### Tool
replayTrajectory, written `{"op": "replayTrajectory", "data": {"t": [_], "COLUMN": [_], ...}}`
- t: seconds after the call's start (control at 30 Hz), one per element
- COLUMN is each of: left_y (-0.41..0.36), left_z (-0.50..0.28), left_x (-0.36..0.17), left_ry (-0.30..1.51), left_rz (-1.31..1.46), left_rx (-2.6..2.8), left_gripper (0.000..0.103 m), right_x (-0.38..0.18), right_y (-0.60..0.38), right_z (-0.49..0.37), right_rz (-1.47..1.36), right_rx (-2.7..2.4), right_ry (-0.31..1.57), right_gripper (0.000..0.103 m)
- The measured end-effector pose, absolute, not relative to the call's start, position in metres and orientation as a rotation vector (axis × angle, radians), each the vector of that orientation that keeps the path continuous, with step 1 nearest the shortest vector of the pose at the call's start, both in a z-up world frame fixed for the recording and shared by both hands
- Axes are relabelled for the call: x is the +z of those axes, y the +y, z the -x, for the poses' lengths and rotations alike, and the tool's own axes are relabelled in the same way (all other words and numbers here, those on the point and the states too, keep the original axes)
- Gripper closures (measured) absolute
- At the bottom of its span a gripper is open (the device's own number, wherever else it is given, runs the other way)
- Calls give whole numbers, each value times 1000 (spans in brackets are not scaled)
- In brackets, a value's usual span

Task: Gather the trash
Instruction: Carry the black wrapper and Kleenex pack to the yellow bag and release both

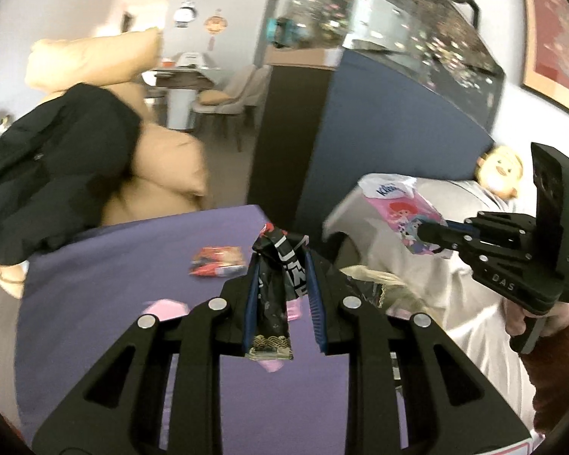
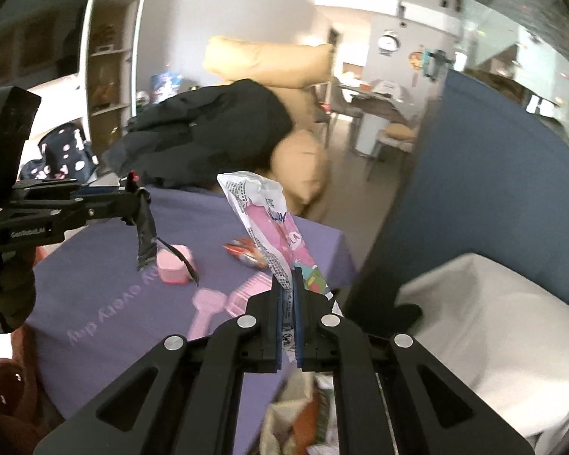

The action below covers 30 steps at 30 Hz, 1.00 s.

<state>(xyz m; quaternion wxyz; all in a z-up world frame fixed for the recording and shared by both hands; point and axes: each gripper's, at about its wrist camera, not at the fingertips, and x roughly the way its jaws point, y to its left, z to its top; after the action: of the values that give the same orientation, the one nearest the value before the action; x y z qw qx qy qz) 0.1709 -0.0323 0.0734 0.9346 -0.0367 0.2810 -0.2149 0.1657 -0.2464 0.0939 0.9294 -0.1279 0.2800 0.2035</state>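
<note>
My left gripper point(image 1: 280, 261) is shut on a black wrapper point(image 1: 275, 295) with white lettering and holds it above the purple table point(image 1: 125, 265). In the right wrist view the left gripper point(image 2: 134, 199) shows at the left with the black wrapper point(image 2: 146, 239) hanging from it. My right gripper point(image 2: 293, 284) is shut on a pink and white cartoon wrapper point(image 2: 269, 223). In the left wrist view the right gripper point(image 1: 423, 233) holds that pink wrapper point(image 1: 402, 208) at the right. A red snack wrapper point(image 1: 217, 261) lies on the table; it also shows in the right wrist view point(image 2: 246, 252).
A pink box point(image 2: 174, 265) and a pink comb point(image 2: 246, 295) lie on the table. Crumpled trash point(image 2: 299, 413) sits below the right gripper. A tan sofa with a black jacket point(image 1: 57, 167) stands behind. A blue partition point(image 1: 360, 144) and a white seat point(image 2: 485, 326) stand to the right.
</note>
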Motion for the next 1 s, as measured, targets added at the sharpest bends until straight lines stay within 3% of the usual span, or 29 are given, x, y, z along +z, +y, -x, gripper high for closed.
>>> {"op": "replayTrajectory", "data": {"t": [0.8, 0.9, 1.0], "left_y": [-221, -228, -220], "left_z": [-218, -227, -232], "left_x": [-25, -37, -40], "left_ry": [862, 884, 896], "left_rz": [-11, 6, 31], "left_rx": [-736, -738, -717], "left_gripper": [81, 62, 60], "right_x": [28, 21, 17], "right_y": [-383, -385, -385], "right_z": [-159, -160, -160], "right_rz": [62, 56, 60], "right_rx": [221, 221, 227], "right_ry": [662, 677, 690], "right_gripper": [97, 96, 96]}}
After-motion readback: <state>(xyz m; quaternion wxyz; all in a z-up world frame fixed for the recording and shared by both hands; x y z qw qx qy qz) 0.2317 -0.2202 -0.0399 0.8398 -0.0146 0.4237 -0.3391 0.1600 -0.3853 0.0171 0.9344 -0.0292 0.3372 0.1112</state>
